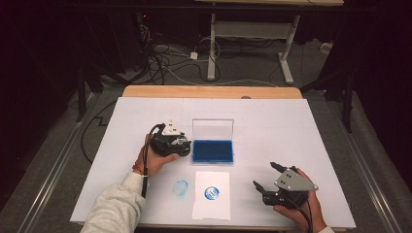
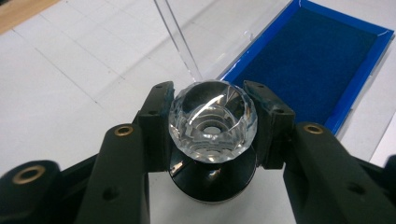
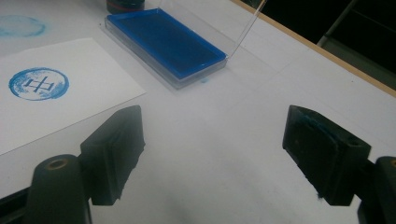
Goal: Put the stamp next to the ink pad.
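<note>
Stamp [image 2: 212,122] — clear faceted knob on a black round base — sits pinched between the two black jaws of the left gripper [image 2: 212,126], a pad pressed to each side of the knob. Its base hangs just below the pads, over the white table sheet [image 2: 70,84]. Just ahead and to the right of these jaws lies the blue ink pad [image 2: 313,60] in its tray; the tray's clear lid [image 2: 180,42] stands upright directly beyond the knob.

High view: left gripper [image 1: 180,145] held at the ink pad's [image 1: 212,151] left edge, the stamp just beside the tray; contact with it cannot be told. Nearer the person than this gripper lies a faint blue ring smudge [image 1: 180,188] on the sheet, and beside that a white paper [image 1: 211,195] bearing a round blue print [image 1: 211,193].

Right gripper [image 3: 212,154] — jaws spread wide, nothing between them, blue staining on the pads. It rests low over the bare sheet, well apart from the left gripper. Ahead of its jaws and to the left lies the printed paper [image 3: 60,93]; farther ahead, the ink pad [image 3: 166,42].
</note>
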